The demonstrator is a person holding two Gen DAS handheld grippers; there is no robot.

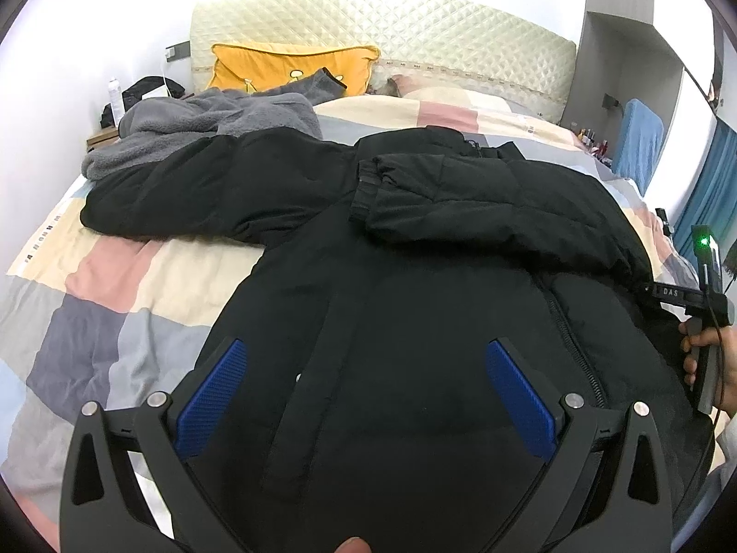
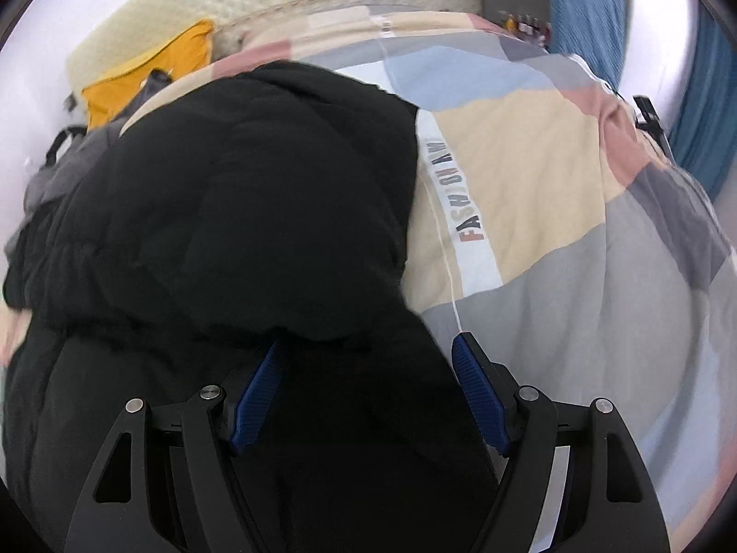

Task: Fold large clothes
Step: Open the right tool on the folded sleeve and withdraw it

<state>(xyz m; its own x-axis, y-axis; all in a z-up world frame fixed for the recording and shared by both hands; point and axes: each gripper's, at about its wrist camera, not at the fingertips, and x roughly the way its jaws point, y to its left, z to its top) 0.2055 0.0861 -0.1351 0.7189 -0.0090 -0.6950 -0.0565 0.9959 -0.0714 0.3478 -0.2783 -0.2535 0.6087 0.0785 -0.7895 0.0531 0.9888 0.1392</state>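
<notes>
A large black padded jacket (image 1: 414, 239) lies spread on the bed. Its left sleeve stretches out to the left and its right sleeve is folded across the chest. My left gripper (image 1: 364, 359) is open and empty, hovering over the jacket's lower front. The right gripper shows at the right edge of the left wrist view (image 1: 704, 304), held in a hand beside the jacket's right side. In the right wrist view the right gripper (image 2: 368, 350) is open, its jaws either side of the jacket's (image 2: 239, 212) black edge, gripping nothing.
The bed has a patchwork duvet (image 1: 119, 304) in beige, pink and grey, also in the right wrist view (image 2: 576, 230). A grey fleece garment (image 1: 193, 124) lies at the far left. A yellow pillow (image 1: 285, 69) leans on the quilted headboard (image 1: 414, 32). A blue chair (image 1: 640, 143) stands right.
</notes>
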